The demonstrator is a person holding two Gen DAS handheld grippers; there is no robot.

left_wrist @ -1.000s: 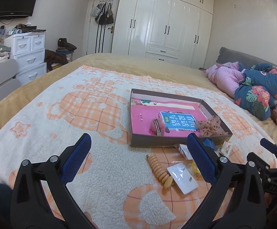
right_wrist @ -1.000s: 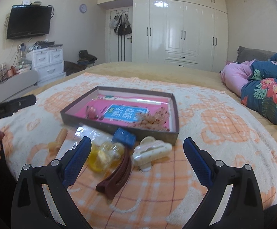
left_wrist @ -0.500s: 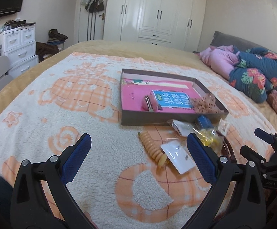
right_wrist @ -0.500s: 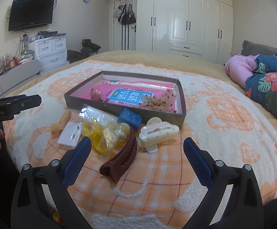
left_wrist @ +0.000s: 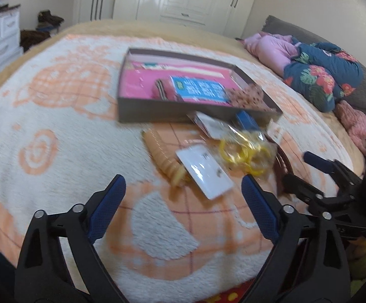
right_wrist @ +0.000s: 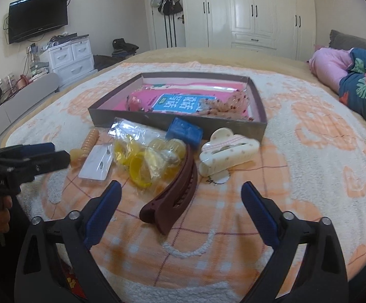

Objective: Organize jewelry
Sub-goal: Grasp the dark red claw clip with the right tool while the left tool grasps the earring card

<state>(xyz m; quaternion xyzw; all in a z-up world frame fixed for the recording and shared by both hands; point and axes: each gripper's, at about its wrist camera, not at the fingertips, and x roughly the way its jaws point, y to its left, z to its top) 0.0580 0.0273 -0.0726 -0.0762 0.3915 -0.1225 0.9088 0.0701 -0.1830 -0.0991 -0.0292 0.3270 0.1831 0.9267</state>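
Note:
A shallow brown box with pink lining sits on the bed. In front of it lie an amber spiral hair tie, a white earring card, a bag of yellow rings, a small blue box, a maroon hair clip and a cream claw clip. My left gripper hovers just short of the card, its jaws closing with nothing between them. My right gripper stands open above the maroon clip.
A peach-and-white blanket covers the bed. Folded pink and floral bedding lies at the right. White drawers and a wall TV are at the left, a wardrobe behind. A hand holds the left gripper.
Both grippers have tipped downward and come lower and closer to the loose items in front of the box. The left jaws stand a little narrower than before.

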